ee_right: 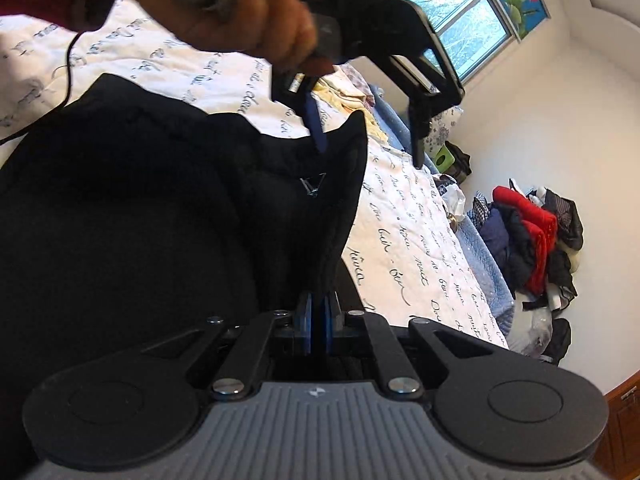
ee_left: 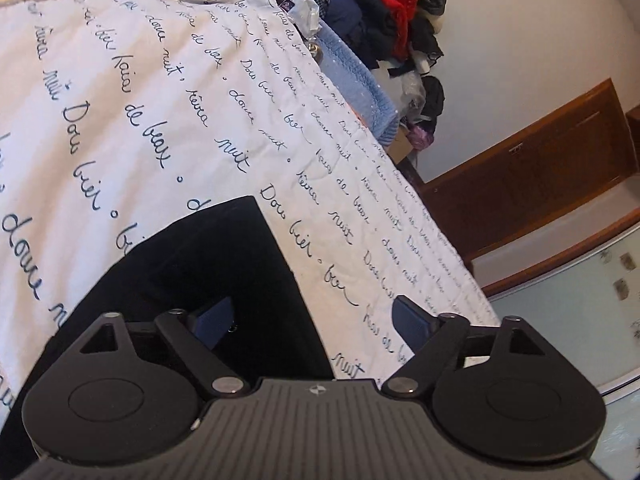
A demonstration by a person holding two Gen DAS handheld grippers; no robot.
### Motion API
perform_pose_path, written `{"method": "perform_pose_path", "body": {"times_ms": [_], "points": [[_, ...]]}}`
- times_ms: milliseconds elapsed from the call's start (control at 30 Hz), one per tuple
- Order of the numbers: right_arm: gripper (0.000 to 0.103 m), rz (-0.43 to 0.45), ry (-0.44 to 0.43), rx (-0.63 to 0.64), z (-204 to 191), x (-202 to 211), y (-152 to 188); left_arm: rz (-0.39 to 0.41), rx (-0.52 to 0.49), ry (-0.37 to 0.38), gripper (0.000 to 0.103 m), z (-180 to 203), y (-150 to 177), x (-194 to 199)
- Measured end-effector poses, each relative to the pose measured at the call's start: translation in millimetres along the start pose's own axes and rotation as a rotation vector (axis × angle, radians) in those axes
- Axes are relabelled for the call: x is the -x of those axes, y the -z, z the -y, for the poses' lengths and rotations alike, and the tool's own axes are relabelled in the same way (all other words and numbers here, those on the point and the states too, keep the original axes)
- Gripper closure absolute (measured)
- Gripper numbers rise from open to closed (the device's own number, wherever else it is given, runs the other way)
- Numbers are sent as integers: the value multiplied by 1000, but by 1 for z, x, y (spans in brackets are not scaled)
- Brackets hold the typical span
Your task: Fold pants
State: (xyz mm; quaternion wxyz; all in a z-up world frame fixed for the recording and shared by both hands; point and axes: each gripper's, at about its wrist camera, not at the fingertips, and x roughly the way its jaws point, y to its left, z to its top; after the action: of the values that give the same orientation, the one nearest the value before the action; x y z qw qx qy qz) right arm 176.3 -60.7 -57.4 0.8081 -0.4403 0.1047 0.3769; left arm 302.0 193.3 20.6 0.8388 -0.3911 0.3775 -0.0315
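The black pants (ee_right: 140,208) lie on a white bedspread with dark script (ee_left: 140,92). My right gripper (ee_right: 318,310) is shut on the pants' edge, which rises as a raised fold toward a pointed corner (ee_right: 356,124). My left gripper (ee_left: 312,316) is open, its jaws wide apart over the pants' edge (ee_left: 224,256); one blue pad (ee_left: 214,318) sits over the black cloth, the other (ee_left: 412,320) over the bedspread. In the right wrist view the left gripper (ee_right: 368,136) is held by a hand, open around that raised corner.
A blue blanket (ee_left: 352,64) lies along the bed's far side, with a pile of red and dark clothes (ee_left: 384,12) beyond it. A wooden cabinet (ee_left: 532,176) stands by the wall. A window (ee_right: 460,12) shows in the right wrist view.
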Motion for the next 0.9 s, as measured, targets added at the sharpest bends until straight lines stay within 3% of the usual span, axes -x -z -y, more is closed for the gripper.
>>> {"method": "perform_pose_path", "body": {"times_ms": [67, 133, 200, 267, 433, 500, 567, 633, 800, 900], "points": [[96, 8, 7, -10, -1, 2, 3, -5, 22, 20, 31, -2, 3, 2], [96, 22, 17, -36, 1, 5, 5, -36, 46, 47, 49, -6, 7, 3], [96, 30, 27, -67, 7, 5, 3, -73, 75, 64, 80, -11, 13, 2], [96, 36, 39, -86, 7, 6, 2, -77, 81, 65, 90, -15, 21, 6], [94, 42, 96, -111, 2, 5, 4, 30, 24, 67, 93, -19, 48, 40], [86, 29, 135, -116, 0, 6, 8, 70, 5, 74, 94, -20, 58, 56], [66, -3, 169, -115, 2, 7, 13, 101, -3, 83, 94, -24, 67, 69], [60, -42, 196, -126, 7, 7, 22, 126, -26, 81, 94, -24, 73, 78], [62, -127, 223, -196, 32, 0, 38, 135, -57, 57, 93, -25, 82, 75], [78, -170, 226, -222, 43, -14, 44, 124, -45, 59, 93, -29, 81, 67]]}}
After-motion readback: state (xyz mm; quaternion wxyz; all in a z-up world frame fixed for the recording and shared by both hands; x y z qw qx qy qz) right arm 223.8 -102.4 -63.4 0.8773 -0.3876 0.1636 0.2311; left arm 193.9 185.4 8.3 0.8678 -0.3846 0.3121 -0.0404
